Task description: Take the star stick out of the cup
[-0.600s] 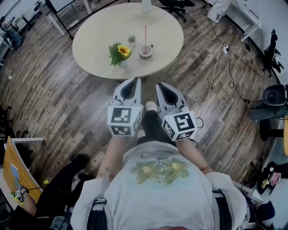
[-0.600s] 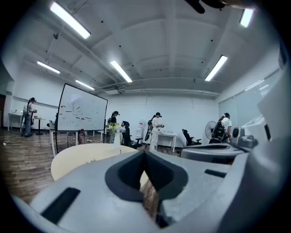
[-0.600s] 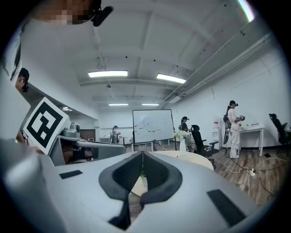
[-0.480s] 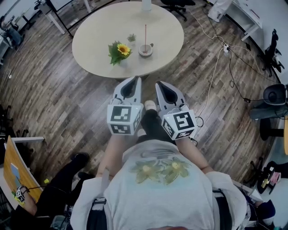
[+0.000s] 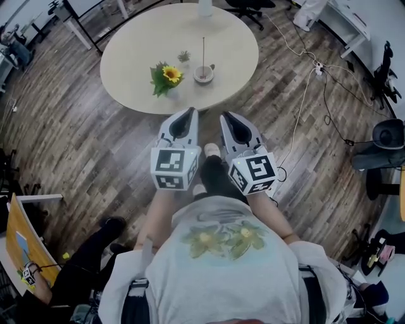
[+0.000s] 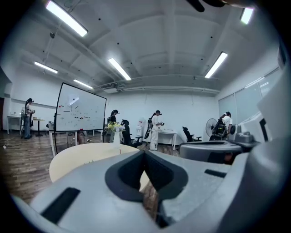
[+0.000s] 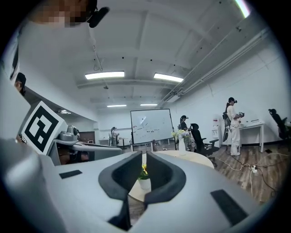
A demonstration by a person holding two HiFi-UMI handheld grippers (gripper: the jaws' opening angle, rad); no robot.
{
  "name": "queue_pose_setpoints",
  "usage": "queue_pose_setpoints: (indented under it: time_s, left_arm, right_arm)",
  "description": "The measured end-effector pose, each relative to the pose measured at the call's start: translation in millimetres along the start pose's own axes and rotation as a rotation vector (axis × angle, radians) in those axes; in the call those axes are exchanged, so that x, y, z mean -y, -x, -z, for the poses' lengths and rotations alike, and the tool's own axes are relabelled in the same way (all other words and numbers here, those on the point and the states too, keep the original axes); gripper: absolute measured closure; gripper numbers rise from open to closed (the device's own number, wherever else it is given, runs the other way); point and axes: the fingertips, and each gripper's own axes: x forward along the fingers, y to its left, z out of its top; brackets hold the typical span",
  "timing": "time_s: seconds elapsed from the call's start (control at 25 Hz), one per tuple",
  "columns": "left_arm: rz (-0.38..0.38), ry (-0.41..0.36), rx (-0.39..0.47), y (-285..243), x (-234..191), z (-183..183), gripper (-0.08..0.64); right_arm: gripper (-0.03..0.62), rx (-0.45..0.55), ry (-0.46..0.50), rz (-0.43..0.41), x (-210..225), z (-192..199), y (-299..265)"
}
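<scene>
**Both grippers closed and empty, star stick in its cup across the counter**

In the head view the left gripper (image 5: 188,112) and the right gripper (image 5: 226,116) are held side by side, close in front of the person's body. Their tips point toward the round counter (image 5: 133,44). Both hang over the wooden floor (image 5: 76,145), short of the counter's near edge and touching nothing.

The left gripper view shows its two jaws meeting at the tips, with only floor and counter edge visible behind them. The right gripper view shows its jaws drawn together to a thin slit, with nothing between the pads. Through that slit, far off on the counter, a sunflower (image 7: 143,169) stands in a white vase (image 7: 144,184).

The cup (image 5: 204,73) sits near the middle of the counter, toward the person's right, with its small handle pointing right. The star stick (image 5: 203,50) stands upright in it as a thin line rising from the cup's middle. Its top end is too small to make out. Cup and stick are well apart from both grippers.

Just left of the cup is the sunflower with its green leaves. A small green plant (image 5: 183,56) stands a little behind and between the two. A white container (image 5: 205,7) sits at the counter's far edge.

Cables (image 5: 304,82) trail across the floor to the right. Beyond the counter, the gripper views show a whiteboard (image 6: 79,107) and several people (image 6: 156,129) standing in the room.
</scene>
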Motion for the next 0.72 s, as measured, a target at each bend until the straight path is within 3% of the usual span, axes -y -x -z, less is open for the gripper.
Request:
queue_pose_setpoints:
  time_s: [0.08,0.16,0.4,0.72]
  left_arm:
    - [-0.002,-0.001,-0.005,-5,-2,1,0.557]
    - [-0.002,0.0,-0.012,-10,-4,2,0.557]
    - [-0.005,-0.007,-0.031,-26,-11,4,0.557]
    - [-0.017,0.001,-0.052,-56,-32,4,0.557]
  right_arm:
    - [0.564,0.003,-0.006,0.002,5,-1,-5]
    - [0.503,-0.002,-0.018,-0.001,11,0,-11]
    - [0.4,-0.01,-0.046,0.001,29,-2,-31]
    - [0.399,-0.025,-0.065,0.002,56,-1,-67]
